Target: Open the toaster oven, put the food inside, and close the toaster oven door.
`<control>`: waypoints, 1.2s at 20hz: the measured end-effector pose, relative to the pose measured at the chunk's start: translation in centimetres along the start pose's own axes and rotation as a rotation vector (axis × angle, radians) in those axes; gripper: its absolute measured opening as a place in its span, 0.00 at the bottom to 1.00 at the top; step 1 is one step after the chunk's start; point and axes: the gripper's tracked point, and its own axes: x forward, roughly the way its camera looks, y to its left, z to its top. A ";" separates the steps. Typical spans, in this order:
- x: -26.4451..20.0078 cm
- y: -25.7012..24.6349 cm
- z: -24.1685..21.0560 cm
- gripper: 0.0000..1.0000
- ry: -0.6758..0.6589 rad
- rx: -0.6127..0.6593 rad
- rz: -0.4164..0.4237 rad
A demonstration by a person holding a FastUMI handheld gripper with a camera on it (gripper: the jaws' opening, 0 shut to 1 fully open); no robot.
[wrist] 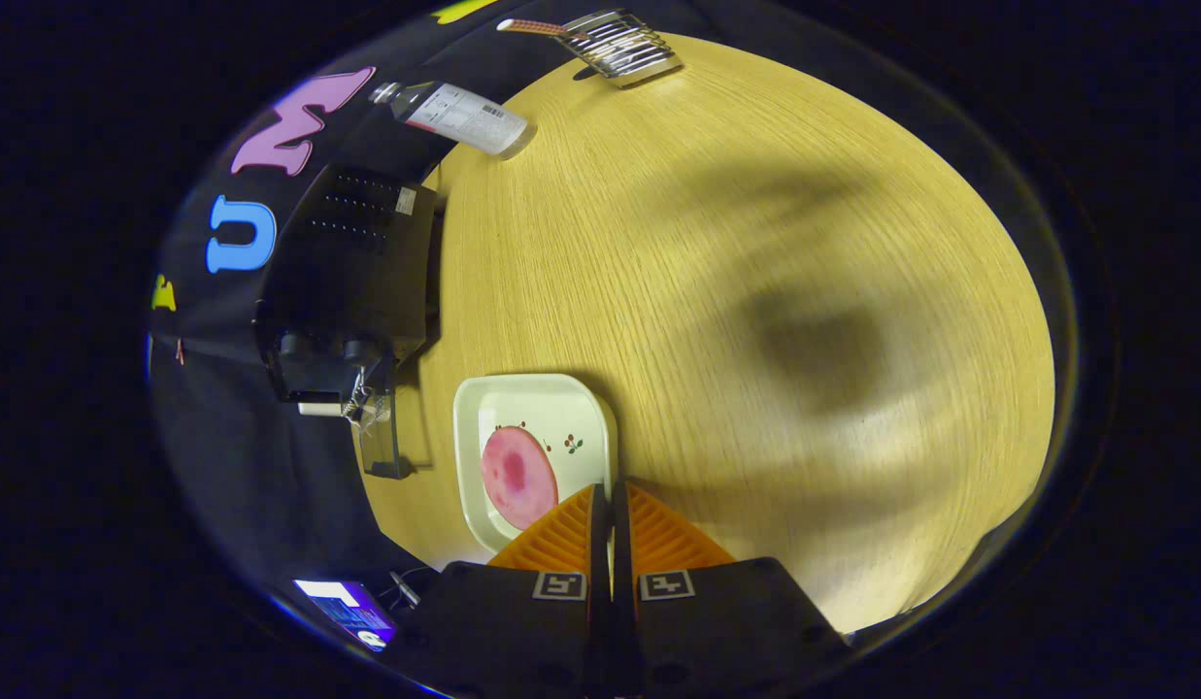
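Note:
A round pink slice of food (517, 476) lies on a white square plate (522, 393) with a small cherry print, on the wooden table. My gripper (610, 487) hovers over the plate's near corner, its fingers shut against each other with nothing between them. The food sits just ahead of the fingertips and a little to one side. Beyond the plate stands the black toaster oven (352, 262) with two knobs (323, 348). Its glass door (382, 442) appears to be folded out toward the plate, with a pale handle (320, 409) at its end.
A clear bottle (462, 116) with a white label lies on the table past the oven. A metal wire rack (621, 44) with a wooden handle rests at the far edge. A lit screen (348, 607) glows beside the gripper body. Broad bare tabletop (755, 291) spreads away from the plate.

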 end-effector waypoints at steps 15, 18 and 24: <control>-1.5 4.0 1.1 0.05 -0.158 0.194 0.209; -2.2 5.1 -0.1 0.05 -0.180 0.197 0.189; -1.5 10.6 -2.9 0.05 -0.239 0.272 0.180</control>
